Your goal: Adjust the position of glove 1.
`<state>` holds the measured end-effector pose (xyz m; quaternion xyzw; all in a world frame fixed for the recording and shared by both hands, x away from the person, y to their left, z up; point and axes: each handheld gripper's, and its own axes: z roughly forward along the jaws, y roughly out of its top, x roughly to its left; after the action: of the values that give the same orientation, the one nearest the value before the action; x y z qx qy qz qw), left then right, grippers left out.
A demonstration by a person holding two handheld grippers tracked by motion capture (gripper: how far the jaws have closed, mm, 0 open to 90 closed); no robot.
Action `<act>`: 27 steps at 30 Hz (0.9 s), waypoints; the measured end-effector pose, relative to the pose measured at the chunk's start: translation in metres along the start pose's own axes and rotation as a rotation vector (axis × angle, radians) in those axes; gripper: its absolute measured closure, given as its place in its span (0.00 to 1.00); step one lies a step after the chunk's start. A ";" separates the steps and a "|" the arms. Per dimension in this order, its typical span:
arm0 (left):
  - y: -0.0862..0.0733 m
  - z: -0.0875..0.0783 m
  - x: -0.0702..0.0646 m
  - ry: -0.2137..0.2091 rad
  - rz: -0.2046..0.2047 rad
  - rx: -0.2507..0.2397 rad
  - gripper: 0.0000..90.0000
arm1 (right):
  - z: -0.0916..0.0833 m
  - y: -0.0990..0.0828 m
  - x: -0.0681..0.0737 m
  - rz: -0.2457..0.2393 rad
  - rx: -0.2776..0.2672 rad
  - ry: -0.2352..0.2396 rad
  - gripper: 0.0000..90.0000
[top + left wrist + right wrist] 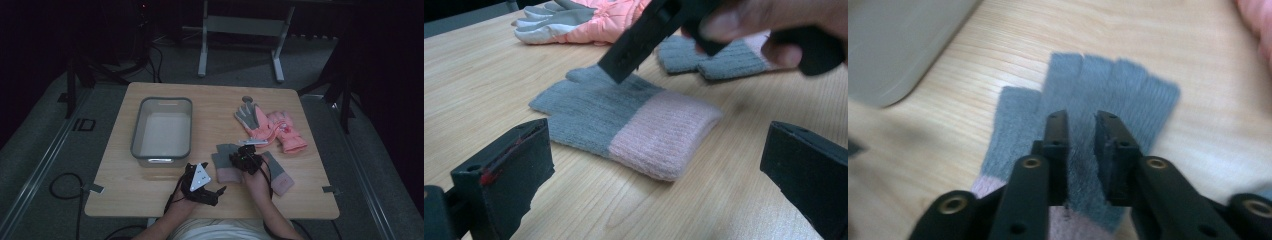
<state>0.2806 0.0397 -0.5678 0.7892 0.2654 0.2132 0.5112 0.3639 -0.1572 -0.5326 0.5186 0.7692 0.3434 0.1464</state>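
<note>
Two knit gloves are lying near my edge of the table (pixel 150 200) in the high view, grey with pink cuffs, and I am working on the nearer-left glove (pixel 226 162). My right claw (pixel 246 159) is pointing down over it, while its mate (pixel 278 174) is lying just to the right, apart from it. Two padded pink gloves (pixel 272 127) are lying farther back, and a grey bin (pixel 162 130) is standing to the left, probably where the gloves are going. My left claw (pixel 220 190) is resting low near the front edge, out of the right one's way.

Looking along the left claw (pixel 654 170), I am keeping its jaws wide with nothing between them, aimed at the glove (pixel 624 125) lying flat on the wood, cuff toward me. One black jaw of my right claw (pixel 639 42) is coming down onto the grey part, just behind the fingers.

Looking along the right claw (pixel 1081 135), I am holding its jaws narrow, a slim gap between them, tips down over the grey knit of the glove (pixel 1098 90) near the finger roots. I judge they are set that close to pinch up a fold of fabric; no fold is gathered between the pads yet. The bin (pixel 893 45) is showing at the upper left.
</note>
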 end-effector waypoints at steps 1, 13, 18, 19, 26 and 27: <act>0.000 0.000 0.000 -0.001 0.001 -0.001 0.00 | -0.007 0.004 -0.004 -0.059 -0.003 0.014 0.77; 0.000 0.000 0.001 -0.002 0.001 -0.003 0.00 | -0.048 0.008 -0.072 -0.278 0.002 0.116 0.65; 0.000 0.000 0.000 -0.002 0.008 0.000 0.00 | -0.059 -0.004 -0.098 -0.376 0.013 0.116 0.67; 0.000 0.000 0.000 -0.001 0.009 -0.001 0.00 | -0.060 -0.006 -0.100 -0.393 0.018 0.120 0.67; 0.000 0.000 -0.001 0.004 0.014 0.000 0.00 | -0.060 -0.026 -0.117 -0.477 0.091 0.127 0.67; 0.000 0.000 -0.001 0.004 0.015 0.000 0.00 | -0.060 -0.028 -0.119 -0.475 0.102 0.129 0.67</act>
<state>0.2802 0.0389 -0.5679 0.7907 0.2607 0.2185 0.5091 0.3597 -0.2929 -0.5239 0.3071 0.8936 0.2923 0.1473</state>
